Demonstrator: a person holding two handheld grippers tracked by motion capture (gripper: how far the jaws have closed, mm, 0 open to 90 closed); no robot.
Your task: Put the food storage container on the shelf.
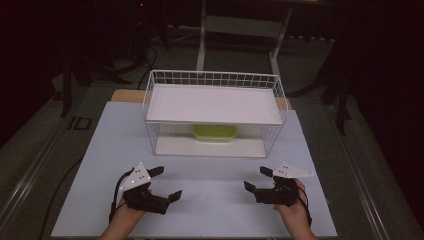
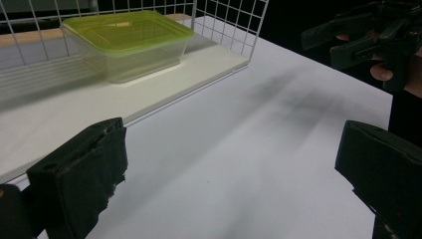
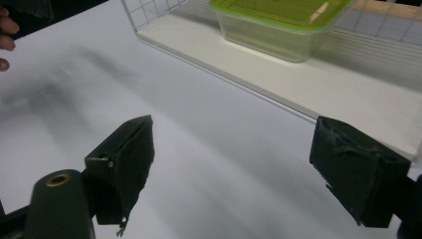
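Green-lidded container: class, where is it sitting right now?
In the high view the container sits mid-table on the lower shelf of the wire rack, under the upper shelf, beyond both grippers.

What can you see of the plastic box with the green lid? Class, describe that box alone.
The box is a shallow rectangular tub of clear plastic with rounded corners and a translucent lime-green lid, shut on top. It looks empty. It stands upright on the lower white shelf of a white wire rack, under the upper shelf. Neither gripper touches it.
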